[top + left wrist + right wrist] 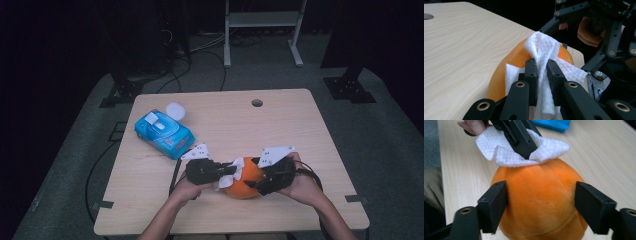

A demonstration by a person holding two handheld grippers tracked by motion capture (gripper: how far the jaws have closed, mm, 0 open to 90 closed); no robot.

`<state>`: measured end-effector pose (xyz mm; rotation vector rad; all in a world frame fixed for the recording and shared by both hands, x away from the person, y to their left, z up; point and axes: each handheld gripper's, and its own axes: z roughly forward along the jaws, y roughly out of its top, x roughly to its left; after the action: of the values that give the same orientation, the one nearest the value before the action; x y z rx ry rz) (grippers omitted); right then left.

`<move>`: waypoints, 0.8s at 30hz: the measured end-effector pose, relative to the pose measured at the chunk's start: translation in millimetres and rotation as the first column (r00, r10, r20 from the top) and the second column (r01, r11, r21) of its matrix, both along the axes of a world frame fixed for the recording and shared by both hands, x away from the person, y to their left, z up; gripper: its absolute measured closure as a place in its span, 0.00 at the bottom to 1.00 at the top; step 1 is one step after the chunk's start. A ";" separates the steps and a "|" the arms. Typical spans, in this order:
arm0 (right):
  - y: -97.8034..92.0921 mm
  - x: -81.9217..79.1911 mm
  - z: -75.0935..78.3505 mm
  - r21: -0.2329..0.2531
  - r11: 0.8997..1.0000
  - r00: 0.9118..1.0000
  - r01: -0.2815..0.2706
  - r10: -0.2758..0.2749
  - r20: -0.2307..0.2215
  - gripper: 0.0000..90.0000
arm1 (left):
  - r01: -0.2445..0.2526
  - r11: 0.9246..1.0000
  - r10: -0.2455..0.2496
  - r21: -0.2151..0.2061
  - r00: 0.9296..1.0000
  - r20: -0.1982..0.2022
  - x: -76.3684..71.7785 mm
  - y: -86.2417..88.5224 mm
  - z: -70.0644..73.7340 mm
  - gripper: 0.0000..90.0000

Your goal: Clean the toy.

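My left gripper (pixel 540 72) has its fingers (pixel 531 75) clamped on a white wipe (pixel 542 47), the sheet pinched between the pads and bunched above them. The wipe drapes over the top of the orange ball (pixel 501 75) and touches it. In the right gripper view the wipe (pixel 506 155) sits on the ball's crown with my left fingers (pixel 521 140) pressing down into it.

My right gripper (pixel 540 205) has its fingers (pixel 494 205) spread wide on either side of the ball (pixel 539 200), both pads against its plush skin, holding it.

From the high view the ball (pixel 244 180) rests on the counter (pixel 280 115) near its front edge, between my left gripper (pixel 232 170) and right gripper (pixel 260 180), my hands (pixel 300 187) just behind them. The wipe (pixel 235 167) lies on the ball's left top.

Farther out, a blue wipe pack (pixel 164 132) lies at the counter's left, well apart from the ball, with a white round lid (pixel 176 110) just beside its far end.
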<state>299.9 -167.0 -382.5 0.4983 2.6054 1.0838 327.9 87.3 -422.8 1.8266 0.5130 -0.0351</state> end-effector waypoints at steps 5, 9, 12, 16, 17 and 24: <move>0.8 -1.7 -1.8 0.037 0.999 1.000 0.016 -0.016 0.013 0.73 | -0.002 1.000 0.001 -0.029 1.000 -0.018 3.7 7.2 3.3 0.90; 4.4 -1.5 4.7 0.134 0.991 1.000 0.005 -0.008 0.023 0.80 | -0.010 0.999 0.010 -0.044 1.000 0.010 4.5 16.1 16.0 0.90; 6.2 1.4 8.4 0.218 0.976 1.000 -0.015 0.014 0.003 0.80 | -0.005 0.997 0.007 -0.083 1.000 0.025 3.4 24.9 26.0 0.90; 2.9 7.4 -0.6 0.293 0.956 0.998 -0.026 0.039 -0.040 0.77 | -0.011 0.999 0.012 -0.044 0.999 0.033 1.8 24.7 22.3 0.90; 1.8 8.6 -5.8 0.280 0.960 0.998 -0.022 0.036 -0.046 0.76 | -0.010 1.000 0.011 -0.028 1.000 0.023 2.5 22.7 16.7 0.90; -32.9 14.6 -26.6 0.278 0.960 0.994 0.019 0.011 -0.106 0.69 | -0.029 0.999 0.029 -0.021 1.000 -0.007 8.4 23.2 0.4 0.90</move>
<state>314.4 -200.0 -409.2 0.6388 2.5499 1.4715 336.3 110.6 -422.4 1.7985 0.5426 -0.0270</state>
